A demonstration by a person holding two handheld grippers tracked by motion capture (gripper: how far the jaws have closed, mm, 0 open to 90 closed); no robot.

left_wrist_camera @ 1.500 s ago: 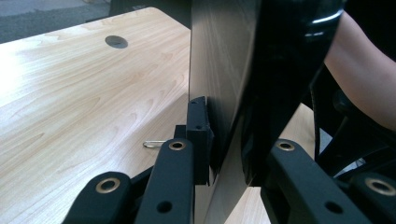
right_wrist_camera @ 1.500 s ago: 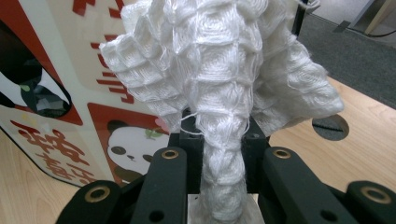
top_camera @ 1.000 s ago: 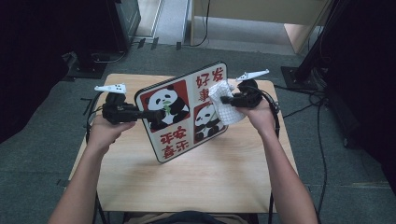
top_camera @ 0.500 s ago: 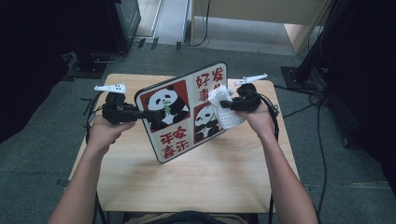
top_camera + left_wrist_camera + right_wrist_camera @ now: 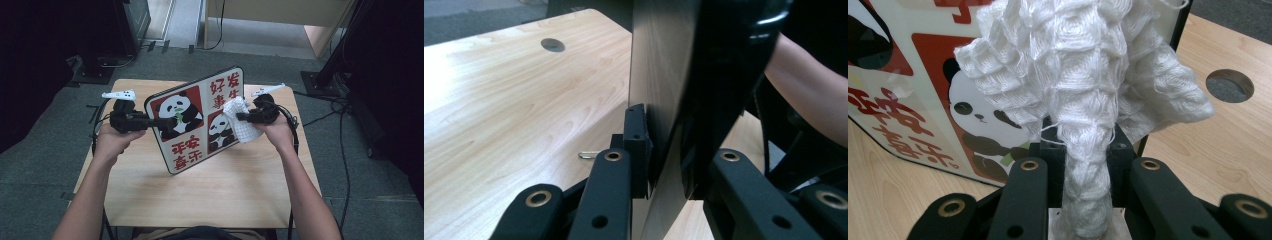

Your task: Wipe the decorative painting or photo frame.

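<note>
My left hand-held gripper (image 5: 150, 121) clamps the board's (image 5: 192, 125) left edge, so the cloth (image 5: 241, 122) clenched in my right hand-held gripper (image 5: 242, 118) lies against its right face.

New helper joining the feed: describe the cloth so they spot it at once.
On the wooden table a panda board stands on edge, clamped by the left gripper. At the board's right side, the right gripper pinches the cloth: a bunched white waffle-weave rag, the one soft white thing against the glossy red-and-black picture.
</note>
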